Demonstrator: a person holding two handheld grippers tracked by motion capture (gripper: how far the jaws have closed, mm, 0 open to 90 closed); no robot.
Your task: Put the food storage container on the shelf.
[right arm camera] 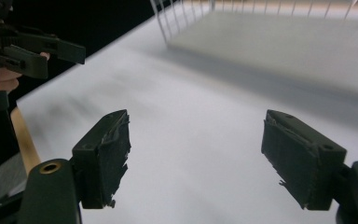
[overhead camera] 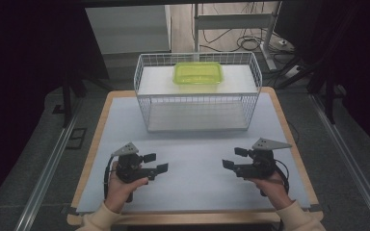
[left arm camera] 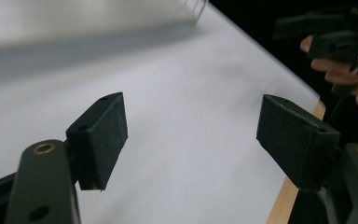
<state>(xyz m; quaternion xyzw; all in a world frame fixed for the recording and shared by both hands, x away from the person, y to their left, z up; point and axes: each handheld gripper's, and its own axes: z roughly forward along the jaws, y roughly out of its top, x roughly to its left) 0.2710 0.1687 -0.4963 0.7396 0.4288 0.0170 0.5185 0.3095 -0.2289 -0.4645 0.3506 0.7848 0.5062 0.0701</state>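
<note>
Holding both tools low over the white table cover [overhead camera: 192, 159], you have them turned toward each other, one at each side of the bare middle. The left gripper [overhead camera: 155, 162] is released: in the left gripper view its two black pads [left arm camera: 103, 135] stand wide apart with nothing between them except the white surface. The right gripper [overhead camera: 234, 158] is released too, and in the right gripper view its worn pads [right arm camera: 107, 154] stand just as wide and carry nothing.

The nearest thing to work with is the green lidded container [overhead camera: 198, 73]. It sits inside the white wire basket [overhead camera: 144, 84], on the raised white shelf at the far side, well apart from both of your grippers. The lid looks closed, but I cannot tell if it is clipped.

I think you hold the jaws open and level like this because it is a ready position, from which both hands can go forward at the same moment. The container is wide and smooth, so probably it needs one gripper on each short end. The wire walls of the basket are high, so you should come from above the rim and not through the side.
</note>
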